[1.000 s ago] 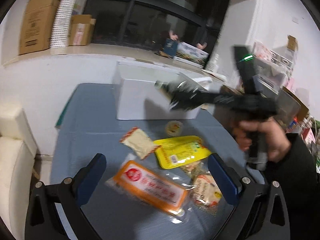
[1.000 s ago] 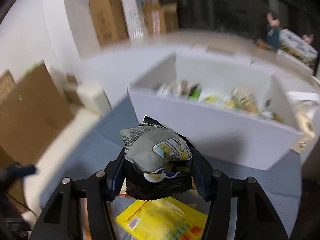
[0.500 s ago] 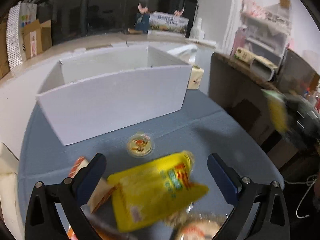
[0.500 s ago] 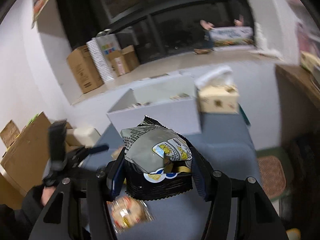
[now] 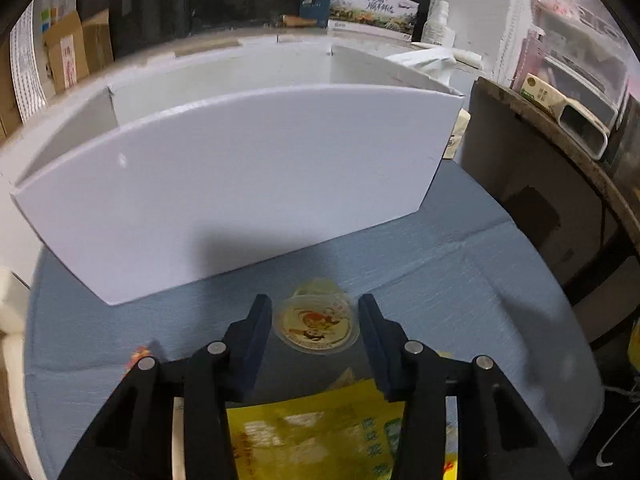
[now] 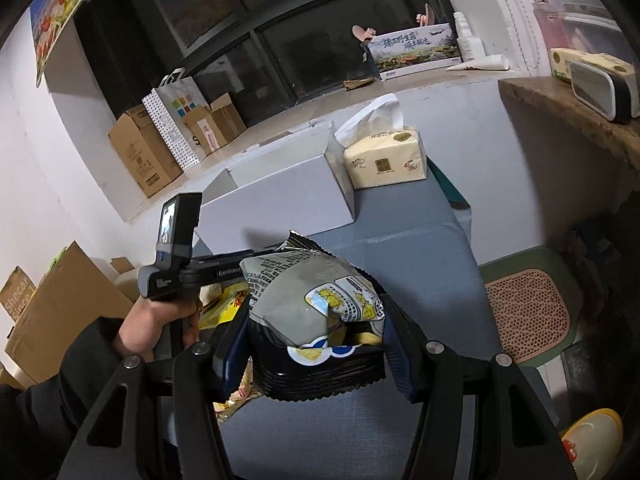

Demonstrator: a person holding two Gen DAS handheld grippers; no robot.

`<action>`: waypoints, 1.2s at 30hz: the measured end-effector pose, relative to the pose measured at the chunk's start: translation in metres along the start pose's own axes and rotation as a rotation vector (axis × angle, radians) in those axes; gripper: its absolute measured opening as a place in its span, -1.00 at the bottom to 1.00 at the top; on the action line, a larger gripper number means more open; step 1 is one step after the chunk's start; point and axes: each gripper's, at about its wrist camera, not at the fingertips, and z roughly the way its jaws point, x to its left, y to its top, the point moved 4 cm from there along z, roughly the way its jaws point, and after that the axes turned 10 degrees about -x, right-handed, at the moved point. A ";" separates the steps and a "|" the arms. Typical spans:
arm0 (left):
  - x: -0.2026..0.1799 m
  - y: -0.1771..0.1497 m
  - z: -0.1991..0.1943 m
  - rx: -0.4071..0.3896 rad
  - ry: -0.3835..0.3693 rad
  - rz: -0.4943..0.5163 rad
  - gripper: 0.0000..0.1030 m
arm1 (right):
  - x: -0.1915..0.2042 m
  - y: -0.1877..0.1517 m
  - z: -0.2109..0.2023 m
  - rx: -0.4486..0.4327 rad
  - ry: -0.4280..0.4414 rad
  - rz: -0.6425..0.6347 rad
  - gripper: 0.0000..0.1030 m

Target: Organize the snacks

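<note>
My left gripper is low over the blue table, its fingers on either side of a small round jelly cup with a gap on each side. A yellow snack packet lies under the gripper's frame. The white storage box stands just behind the cup. My right gripper is shut on a grey and black snack bag and holds it above the table's right end. The left gripper's handle and hand show at the left of the right wrist view, in front of the box.
A tissue pack sits at the box's right end. A dark wooden shelf stands right of the table. A green stool and a yellow boot are on the floor. Cardboard boxes line the window ledge.
The left gripper has dropped to the table and narrowed around the jelly cup. The right gripper has pulled back from the box with the bag still in it.
</note>
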 end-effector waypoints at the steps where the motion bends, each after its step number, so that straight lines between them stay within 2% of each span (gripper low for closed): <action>1: 0.001 0.000 -0.004 -0.010 -0.005 -0.003 -0.05 | 0.001 -0.001 0.001 0.000 0.003 -0.002 0.22; 7: 0.012 0.004 -0.079 -0.172 -0.052 -0.043 -0.05 | 0.004 0.002 0.008 -0.003 0.012 -0.010 0.22; 8: 0.017 0.004 -0.097 -0.204 -0.079 -0.065 -0.05 | 0.006 0.002 0.010 -0.001 0.014 -0.016 0.22; 11: 0.026 0.007 -0.132 -0.272 -0.085 -0.096 -0.05 | 0.015 0.006 0.023 0.000 0.036 -0.029 0.22; 15: 0.043 0.019 -0.168 -0.350 -0.082 -0.121 -0.05 | 0.037 0.017 0.043 -0.003 0.071 -0.068 0.23; 19: 0.058 0.048 -0.181 -0.406 -0.061 -0.106 -0.05 | 0.061 0.044 0.063 -0.024 0.096 -0.130 0.22; 23: 0.073 0.084 -0.173 -0.445 -0.042 -0.099 -0.05 | 0.082 0.095 0.085 -0.091 0.130 -0.153 0.22; 26: 0.084 0.116 -0.155 -0.449 -0.026 -0.101 -0.05 | 0.092 0.131 0.111 -0.109 0.119 -0.160 0.22; 29: 0.092 0.145 -0.120 -0.403 -0.001 -0.099 -0.05 | 0.097 0.162 0.147 -0.099 0.106 -0.170 0.23; 31: 0.098 0.159 -0.095 -0.369 0.008 -0.097 -0.05 | 0.095 0.176 0.175 -0.089 0.060 -0.193 0.23; 36: 0.104 0.179 -0.052 -0.288 0.060 -0.066 -0.01 | 0.075 0.191 0.240 -0.003 0.005 -0.129 0.24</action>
